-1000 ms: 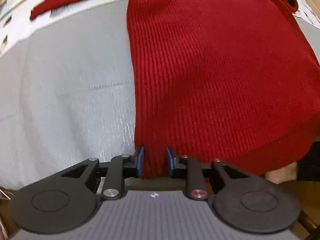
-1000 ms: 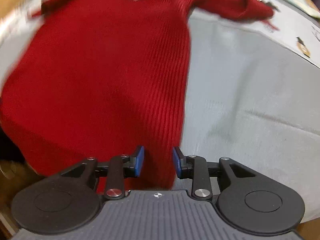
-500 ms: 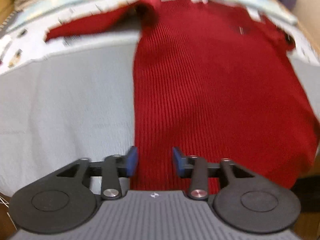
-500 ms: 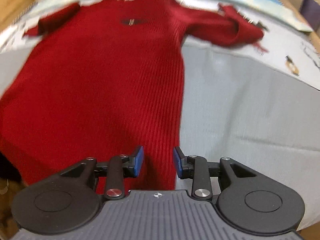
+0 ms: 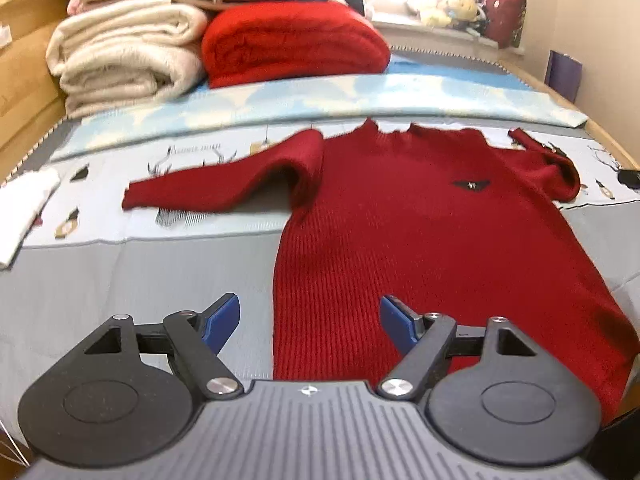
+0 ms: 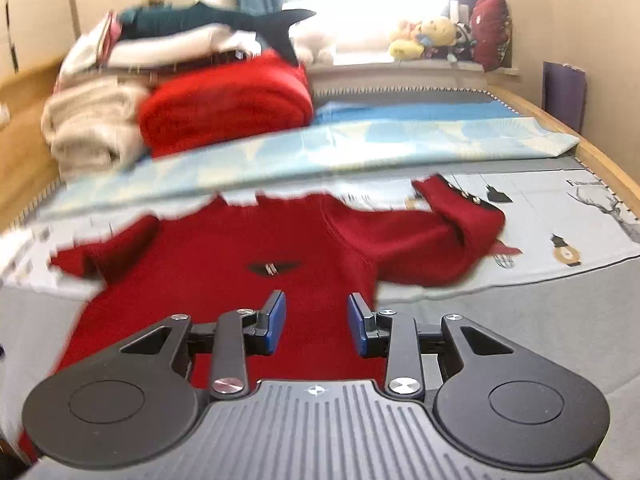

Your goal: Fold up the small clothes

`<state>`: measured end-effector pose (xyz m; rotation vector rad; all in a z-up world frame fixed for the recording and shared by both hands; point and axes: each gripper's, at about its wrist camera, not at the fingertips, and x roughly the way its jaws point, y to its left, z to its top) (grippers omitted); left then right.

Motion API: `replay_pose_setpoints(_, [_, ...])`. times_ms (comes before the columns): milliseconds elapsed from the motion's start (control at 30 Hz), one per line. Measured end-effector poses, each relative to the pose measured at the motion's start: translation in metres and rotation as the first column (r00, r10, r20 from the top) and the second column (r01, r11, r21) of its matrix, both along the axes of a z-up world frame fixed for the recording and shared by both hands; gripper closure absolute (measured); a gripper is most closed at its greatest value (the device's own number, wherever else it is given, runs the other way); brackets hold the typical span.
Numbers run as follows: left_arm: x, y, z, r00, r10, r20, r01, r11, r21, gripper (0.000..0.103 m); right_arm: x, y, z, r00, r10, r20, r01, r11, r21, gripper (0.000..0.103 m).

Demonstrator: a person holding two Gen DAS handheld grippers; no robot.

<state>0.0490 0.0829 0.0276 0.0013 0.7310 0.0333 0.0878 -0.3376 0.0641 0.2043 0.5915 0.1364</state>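
A small red knit sweater (image 5: pixel 420 240) lies flat, front up, on the grey bedspread (image 5: pixel 140 280), collar far, hem toward me. Its left sleeve (image 5: pixel 216 184) stretches out to the left; its right sleeve (image 6: pixel 452 236) is bunched and folded back. My left gripper (image 5: pixel 310 320) is open wide and empty, above the hem's left corner. In the right wrist view the sweater (image 6: pixel 224 288) fills the middle, and my right gripper (image 6: pixel 316 322) is open and empty above its right side, below the small black chest badge (image 6: pixel 272 268).
Folded cream blankets (image 5: pixel 124 56) and a folded red blanket (image 5: pixel 292 44) are stacked at the bed's far left. A light blue sheet (image 5: pixel 320 96) crosses behind the sweater. A white cloth (image 5: pixel 24 204) lies at the left. Wooden bed rails run along both sides.
Both grippers have let go of the sweater's hem and opened, the left widely. Both have lifted and pulled back, so the whole sweater and the bed's far end show.
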Motion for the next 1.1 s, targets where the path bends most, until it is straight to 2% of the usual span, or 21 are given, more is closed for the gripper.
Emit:
replay_pose_setpoints(67, [0.000,-0.004,0.006,1.000,-0.005,0.010,0.005,1.000,0.011,0.021,0.006,0.002,0.003,1.000,-0.006,0.014,0.005,0.999,0.040,0.067])
replay_pose_setpoints(167, [0.002,-0.004,0.017,1.000,-0.002,0.028,0.003,0.999,-0.035,0.021,0.011,0.010,0.009,0.999,0.015,0.040,-0.018,0.997,0.072,0.067])
replay_pose_setpoints(333, [-0.001,-0.009,0.048,0.994,0.037,0.098,-0.037,0.999,-0.002,0.021,0.008,0.022,0.025,0.994,0.049,0.097,-0.058,0.993,0.101,0.067])
replay_pose_setpoints(367, [0.000,-0.008,0.055,0.987,0.047,0.152,-0.043,0.999,-0.032,0.021,0.007,0.023,0.027,0.993,0.056,0.106,-0.068,0.991,0.112,0.067])
replay_pose_setpoints(433, [0.005,-0.007,0.069,0.981,0.063,0.182,-0.054,0.997,-0.055,0.017,0.006,0.025,0.031,0.990,0.072,0.124,-0.087,0.988,0.126,0.067])
replay_pose_setpoints(600, [0.027,-0.003,0.102,0.958,0.070,0.278,-0.045,0.994,-0.096,0.014,0.013,0.034,0.029,0.989,0.090,0.120,-0.099,0.993,0.065,0.060])
replay_pose_setpoints(767, [0.058,-0.002,0.114,0.925,0.056,0.375,-0.056,0.998,-0.011,0.004,0.028,0.050,0.022,0.993,0.054,0.105,-0.047,0.996,-0.072,0.060])
replay_pose_setpoints(833, [0.075,0.001,0.108,0.931,0.045,0.362,-0.045,0.999,-0.007,0.004,0.032,0.057,0.022,0.991,0.052,0.126,-0.039,0.993,-0.107,0.060])
replay_pose_setpoints(967, [0.103,0.013,0.082,0.936,0.070,0.345,-0.064,0.998,-0.029,0.004,0.041,0.066,0.021,0.989,0.059,0.132,-0.043,0.992,-0.117,0.060])
replay_pose_setpoints(1000, [0.109,0.017,0.071,0.942,0.080,0.326,-0.071,0.997,-0.040,0.004,0.043,0.070,0.021,0.989,0.057,0.135,-0.040,0.991,-0.124,0.060])
replay_pose_setpoints(1067, [0.131,0.026,0.055,0.971,0.120,0.206,-0.108,0.992,-0.067,0.004,0.047,0.077,0.021,0.988,0.056,0.143,-0.037,0.990,-0.136,0.060])
replay_pose_setpoints(1100, [0.138,0.030,0.052,0.972,0.142,0.187,-0.127,0.988,-0.089,0.005,0.050,0.080,0.022,0.988,0.056,0.144,-0.035,0.990,-0.140,0.060])
